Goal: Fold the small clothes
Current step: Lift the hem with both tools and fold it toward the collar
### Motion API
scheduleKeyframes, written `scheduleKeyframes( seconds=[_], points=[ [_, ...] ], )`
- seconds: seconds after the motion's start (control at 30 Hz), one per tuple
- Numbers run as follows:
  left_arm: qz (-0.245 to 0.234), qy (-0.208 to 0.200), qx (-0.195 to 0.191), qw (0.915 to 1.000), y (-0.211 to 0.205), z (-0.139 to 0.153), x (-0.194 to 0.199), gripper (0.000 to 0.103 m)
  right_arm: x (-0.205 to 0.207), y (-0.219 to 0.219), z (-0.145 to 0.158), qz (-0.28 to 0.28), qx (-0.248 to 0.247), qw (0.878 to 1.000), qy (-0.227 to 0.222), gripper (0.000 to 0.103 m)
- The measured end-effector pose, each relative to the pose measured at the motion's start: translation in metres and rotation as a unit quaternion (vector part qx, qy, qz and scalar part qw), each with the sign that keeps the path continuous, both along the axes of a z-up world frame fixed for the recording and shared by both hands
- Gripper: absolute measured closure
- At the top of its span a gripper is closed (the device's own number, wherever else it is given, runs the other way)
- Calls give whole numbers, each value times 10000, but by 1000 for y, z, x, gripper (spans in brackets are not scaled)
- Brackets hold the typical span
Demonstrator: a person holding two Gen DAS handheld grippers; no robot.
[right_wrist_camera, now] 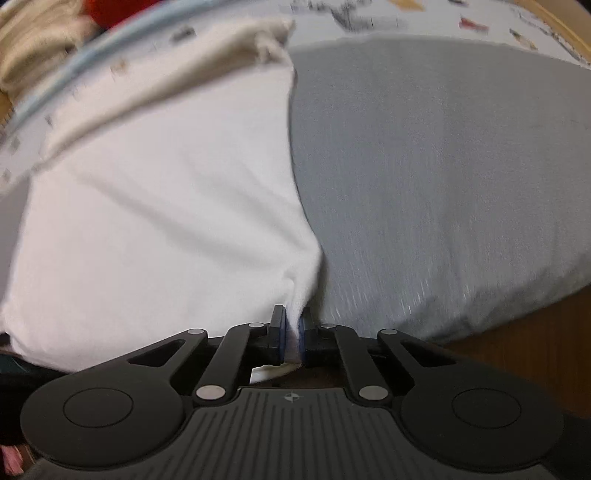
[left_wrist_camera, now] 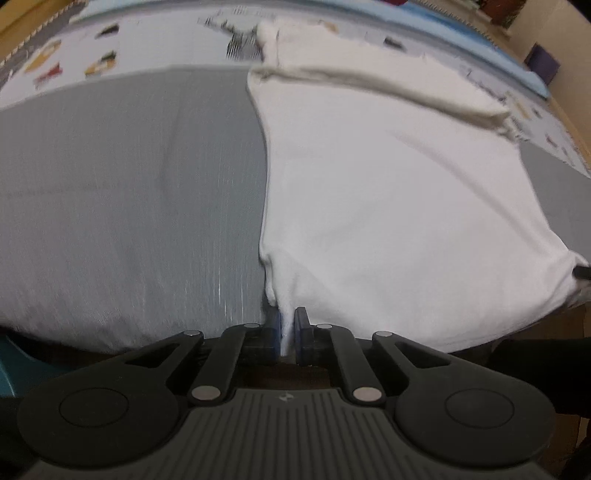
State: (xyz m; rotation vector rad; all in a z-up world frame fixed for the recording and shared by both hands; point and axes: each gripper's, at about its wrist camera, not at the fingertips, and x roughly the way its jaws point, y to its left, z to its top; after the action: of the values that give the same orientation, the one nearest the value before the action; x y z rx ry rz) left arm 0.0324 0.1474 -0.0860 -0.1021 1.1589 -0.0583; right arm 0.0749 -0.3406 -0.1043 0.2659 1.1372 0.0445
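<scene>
A white garment (left_wrist_camera: 388, 184) lies spread on a grey padded surface (left_wrist_camera: 129, 203), its near edge hanging toward me. In the left wrist view my left gripper (left_wrist_camera: 287, 325) is shut on the garment's near left corner, with a pinch of white cloth between the blue pads. In the right wrist view the same white garment (right_wrist_camera: 166, 203) fills the left half, and my right gripper (right_wrist_camera: 292, 328) is shut on its near right corner beside the grey surface (right_wrist_camera: 443, 184). A thicker cream hem or band (left_wrist_camera: 388, 88) crosses the garment's far end.
Beyond the grey pad lies a patterned light sheet (left_wrist_camera: 92, 55) with small coloured prints. A wooden floor (right_wrist_camera: 524, 358) shows below the pad's near edge on the right. Beige and red cloth (right_wrist_camera: 44, 33) sits at the far left in the right wrist view.
</scene>
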Motion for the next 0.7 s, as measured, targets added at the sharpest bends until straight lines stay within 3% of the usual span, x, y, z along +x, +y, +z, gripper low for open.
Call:
scheduleKeyframes(
  seconds=[0.13,0.23,0.33,0.47,0.6,0.7],
  points=[
    [-200,-419,-22,9989,4,41,-3,96,-7,-9,39,-69,292,9979,-566,97],
    [-349,-814,-300,9956,8,84,-19,97,-21,-16,70,-123,522,9944,-914,97],
    [-654,-1172,-465,9899,13,126,-48,97,-48,-25,103,-46,806,9883,-1295,98],
    [-966,-1612,-969,9774,31,178,-93,97,-98,-39,148,204,1181,9776,-1729,98],
    [-540,-1661,-1552,9723,59,189,-100,97,-127,-60,168,231,1646,9659,-1986,98],
    [-210,-1418,-1501,9782,64,172,-68,97,-113,-69,157,10,1778,9658,-1886,98]
  ],
)
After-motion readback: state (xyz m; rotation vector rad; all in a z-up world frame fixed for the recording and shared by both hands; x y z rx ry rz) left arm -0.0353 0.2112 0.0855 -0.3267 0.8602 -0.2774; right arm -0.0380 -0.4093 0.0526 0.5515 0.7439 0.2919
